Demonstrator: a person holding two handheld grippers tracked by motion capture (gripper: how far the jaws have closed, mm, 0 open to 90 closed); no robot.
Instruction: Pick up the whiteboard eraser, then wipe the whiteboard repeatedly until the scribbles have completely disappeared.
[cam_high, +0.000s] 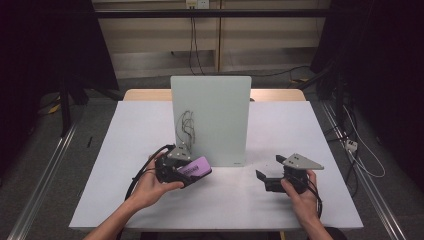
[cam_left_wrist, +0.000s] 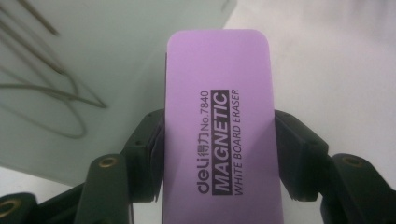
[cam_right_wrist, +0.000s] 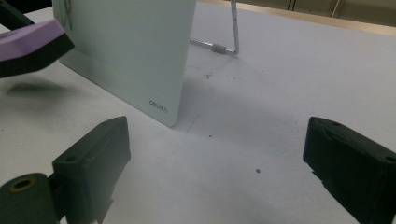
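- The flat purple rectangular whiteboard eraser (cam_left_wrist: 219, 130), printed "MAGNETIC WHITE BOARD ERASER", sits in your left gripper (cam_high: 186, 171), just in front of the lower left part of the upright pale glass whiteboard (cam_high: 215, 115), lifted clear of the white table (cam_high: 125, 150).
- To wipe well, I'd judge you should turn the eraser's dark felt face flat towards the whiteboard before contact, so the whole pad meets the glass and not an edge.
- Aim at the grey scribbled marker lines (cam_high: 186, 125) on the whiteboard's lower left; they lie just above and behind the eraser.
- Press lightly: the whiteboard leans on a thin wire stand (cam_right_wrist: 229, 44) behind it, and a hard push could likely tip or slide it.
- The left gripper's jaws are clamped on the eraser's two long sides, roughly at its middle, the printed purple face up towards the camera and the far end standing out well past the fingertips. The grip looks square, with no tilt I can see.
- Your right gripper (cam_high: 272, 177) rests low over the table in front of the whiteboard's lower right corner, jaws spread wide with nothing between them; it could steady that whiteboard edge if it shifts.
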